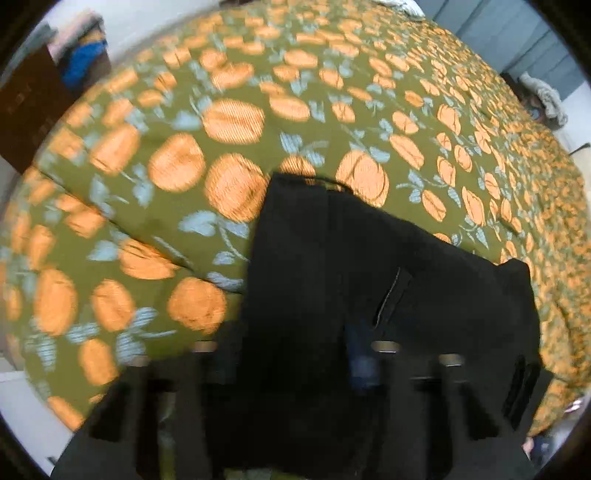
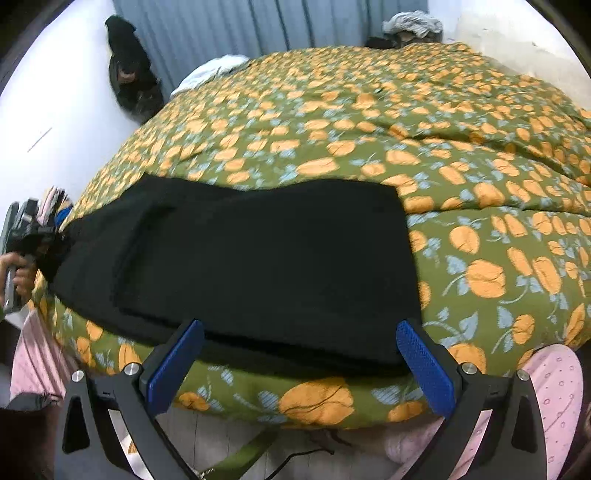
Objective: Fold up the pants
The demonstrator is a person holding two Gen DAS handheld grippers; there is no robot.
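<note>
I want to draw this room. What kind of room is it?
Most likely a bedroom: a big bed under a green quilt with orange fruit, black pants spread on it, and blue-grey curtains behind.

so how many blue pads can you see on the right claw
2. One blue pad is on the left finger at the pants' near edge, the other on the right finger by their right corner. The right claw is open.

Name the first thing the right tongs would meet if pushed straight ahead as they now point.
Probably the black pants lying on the bedspread: the open right tongs frame their near edge, though depth is unclear.
</note>
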